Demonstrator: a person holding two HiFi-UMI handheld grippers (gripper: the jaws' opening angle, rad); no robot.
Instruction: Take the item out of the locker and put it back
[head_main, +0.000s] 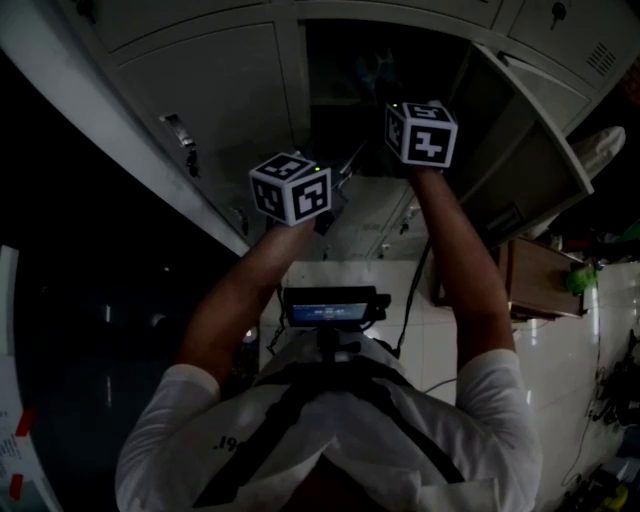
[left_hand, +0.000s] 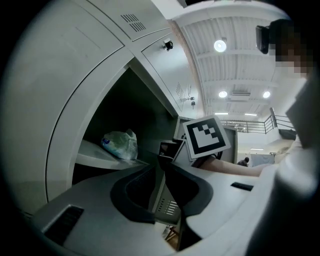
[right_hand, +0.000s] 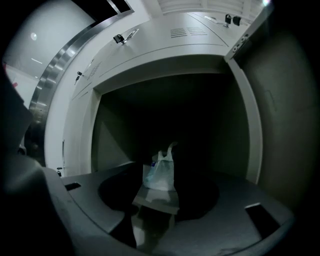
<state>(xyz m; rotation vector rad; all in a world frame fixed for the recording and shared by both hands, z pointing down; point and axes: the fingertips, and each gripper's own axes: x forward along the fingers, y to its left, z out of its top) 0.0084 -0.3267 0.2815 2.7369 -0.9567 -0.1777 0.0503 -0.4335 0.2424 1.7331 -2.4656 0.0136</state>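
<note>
Plastic bag sits upright on the shelf inside the open locker, with its knotted top pointing up. It's pale and see-through with something greenish inside. In the right gripper view it stands dead ahead, framed in the gap between my jaws but well beyond them, so nothing is touching it. My right gripper has its jaws spread apart and empty, aimed into the dark compartment.

Over to the left gripper view: the same bag shows off to the left, resting near the front edge of the shelf, with the compartment's grey wall rising around it. My left gripper has its jaws drawn together, tips meeting, and nothing is caught between them. It points past the right side of the opening, toward the vented edge of the door. Just beyond those tips hangs the right gripper's marker cube, with my right forearm trailing behind it.

From the head view, both arms are raised toward the bank of lockers. The right cube is up at the mouth of the open compartment. The left cube sits lower and further left, in front of the closed doors. The open door swings out to the right. The compartment looks black from this angle, and I can't clearly pick the bag out there.
</note>
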